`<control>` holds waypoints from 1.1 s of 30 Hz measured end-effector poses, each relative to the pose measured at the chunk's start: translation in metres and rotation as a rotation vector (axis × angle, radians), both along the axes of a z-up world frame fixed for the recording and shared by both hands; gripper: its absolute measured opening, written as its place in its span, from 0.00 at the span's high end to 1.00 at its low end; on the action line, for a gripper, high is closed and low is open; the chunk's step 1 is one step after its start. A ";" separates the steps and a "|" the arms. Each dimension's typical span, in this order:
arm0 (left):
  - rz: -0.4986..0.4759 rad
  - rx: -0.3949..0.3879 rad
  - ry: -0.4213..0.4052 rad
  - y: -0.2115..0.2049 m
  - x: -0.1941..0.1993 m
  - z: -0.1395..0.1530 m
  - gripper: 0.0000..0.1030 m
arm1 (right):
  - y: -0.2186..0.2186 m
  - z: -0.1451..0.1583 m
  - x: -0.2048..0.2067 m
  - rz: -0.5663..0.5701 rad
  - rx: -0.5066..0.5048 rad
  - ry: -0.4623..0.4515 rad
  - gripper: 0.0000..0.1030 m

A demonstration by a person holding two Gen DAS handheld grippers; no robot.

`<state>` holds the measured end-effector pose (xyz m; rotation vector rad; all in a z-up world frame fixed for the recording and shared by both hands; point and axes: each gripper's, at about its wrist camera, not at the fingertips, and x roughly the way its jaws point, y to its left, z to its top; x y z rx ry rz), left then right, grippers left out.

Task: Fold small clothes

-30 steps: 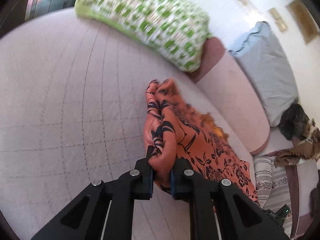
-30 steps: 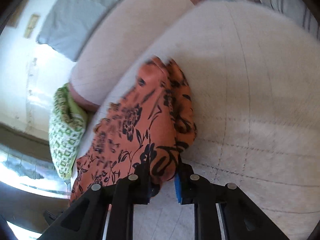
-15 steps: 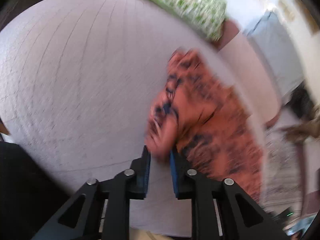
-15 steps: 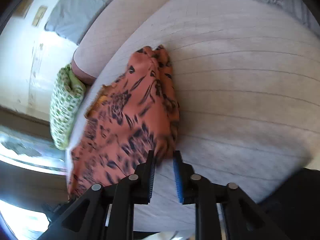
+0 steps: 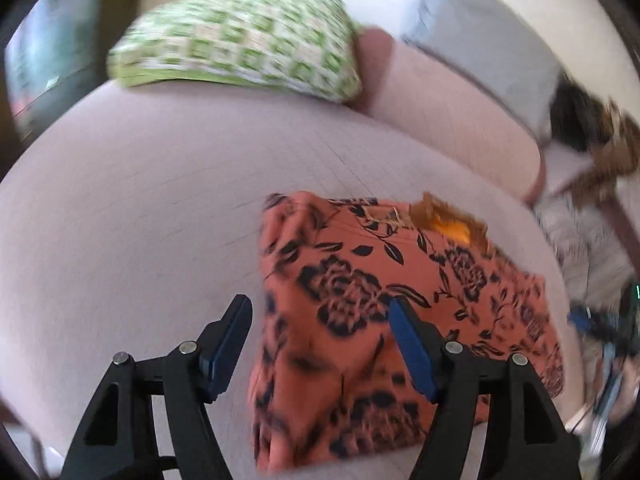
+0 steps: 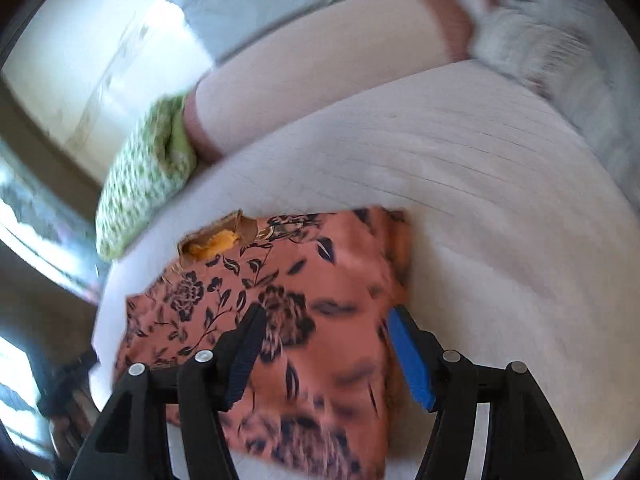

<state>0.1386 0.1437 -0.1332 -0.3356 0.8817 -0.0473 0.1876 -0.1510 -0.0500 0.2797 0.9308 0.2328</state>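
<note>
An orange garment with a black flower print (image 5: 360, 280) lies folded flat on the pale quilted bed (image 5: 140, 200). A yellow-brown lining shows at its far edge. My left gripper (image 5: 320, 320) is open and empty, its jaws wide apart above the garment's left part. In the right wrist view the same garment (image 6: 288, 300) lies below my right gripper (image 6: 324, 328), which is open and empty over its right part.
A green-and-white patterned pillow (image 5: 240, 40) lies at the far side of the bed. A pink bolster (image 5: 440, 120) and a grey pillow (image 5: 488, 44) lie behind the garment. Other clothes (image 5: 592, 240) are piled at the right.
Both grippers were shut on the bunched garment one second ago. They have let go and opened wide, and the garment now lies flat on the bed.
</note>
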 end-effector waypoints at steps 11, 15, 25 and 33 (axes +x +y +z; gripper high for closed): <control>-0.052 0.091 0.041 -0.003 0.075 -0.015 0.96 | 0.022 -0.019 0.057 0.038 -0.155 0.010 0.93; 0.003 0.133 -0.085 0.008 0.071 0.007 0.97 | 0.025 0.015 0.052 0.031 -0.169 -0.115 0.94; -0.043 -0.072 -0.041 0.032 0.060 -0.005 0.28 | 0.011 -0.037 0.067 0.030 -0.062 -0.012 0.54; -0.099 -0.033 0.086 0.015 0.088 -0.031 0.75 | 0.007 -0.023 0.057 0.012 -0.019 -0.038 0.34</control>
